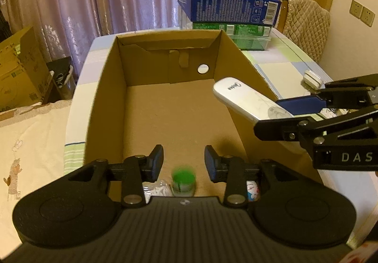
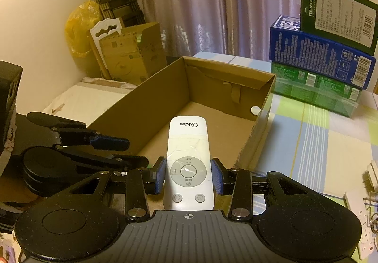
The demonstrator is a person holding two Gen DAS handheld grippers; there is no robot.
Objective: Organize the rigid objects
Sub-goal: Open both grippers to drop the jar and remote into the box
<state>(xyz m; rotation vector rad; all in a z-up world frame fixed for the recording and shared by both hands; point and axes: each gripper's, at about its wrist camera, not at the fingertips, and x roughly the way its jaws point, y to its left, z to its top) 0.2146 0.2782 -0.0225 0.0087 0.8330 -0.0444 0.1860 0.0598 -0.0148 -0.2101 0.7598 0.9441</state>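
Observation:
An open cardboard box [image 1: 108, 88] [image 2: 259, 135] stands on the table. My right gripper [image 2: 188, 174] is shut on a white Midea remote [image 2: 187, 159] and holds it over the box's right wall; it shows in the left wrist view too [image 1: 245, 100], with the right gripper [image 1: 283, 114] coming in from the right. My left gripper [image 1: 184, 163] is open and empty above the box's near end. Below it, blurred, is a small bottle with a green cap [image 1: 183, 179]. The left gripper also shows at the left of the right wrist view [image 2: 127, 150].
Stacked blue and green boxes [image 1: 229, 7] [image 2: 323, 59] stand on the table behind the cardboard box. A white clip-like item [image 1: 311, 78] lies on the table at right. More white remotes [image 2: 361, 215] lie at the right edge. A cream cloth [image 1: 30, 156] lies left.

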